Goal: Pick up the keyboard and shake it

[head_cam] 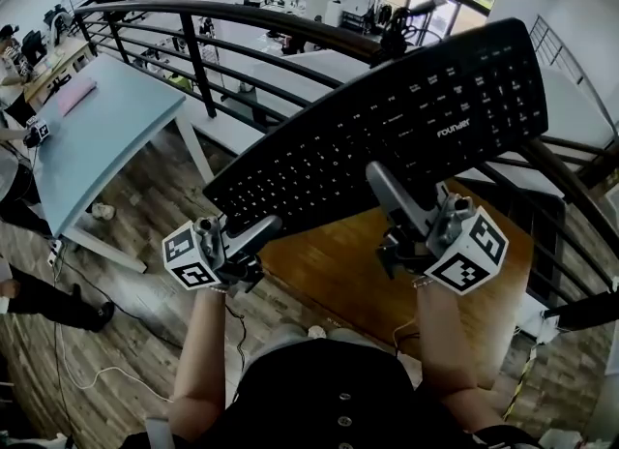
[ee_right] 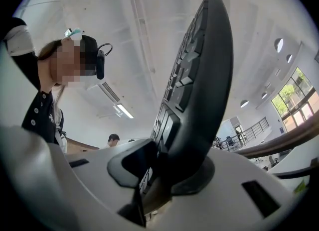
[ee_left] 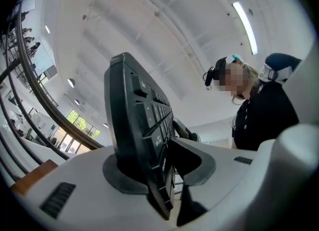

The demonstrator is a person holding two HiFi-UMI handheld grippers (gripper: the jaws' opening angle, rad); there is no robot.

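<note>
A black keyboard [head_cam: 387, 128] is held up in the air, tilted with its right end higher, keys facing me. My left gripper [head_cam: 259, 230] is shut on its lower left edge. My right gripper [head_cam: 385, 184] is shut on its near edge right of the middle. In the left gripper view the keyboard [ee_left: 137, 125] stands on edge between the jaws, both pads pressing on it. In the right gripper view the keyboard [ee_right: 199, 85] likewise rises from between the closed jaws toward the ceiling.
A dark curved railing [head_cam: 242, 21] runs behind the keyboard, with a lower floor beyond it. A light blue table [head_cam: 97, 128] stands at the left. A brown wooden surface [head_cam: 338, 263] lies under the grippers. A person [ee_left: 259, 110] wearing a headset shows in both gripper views.
</note>
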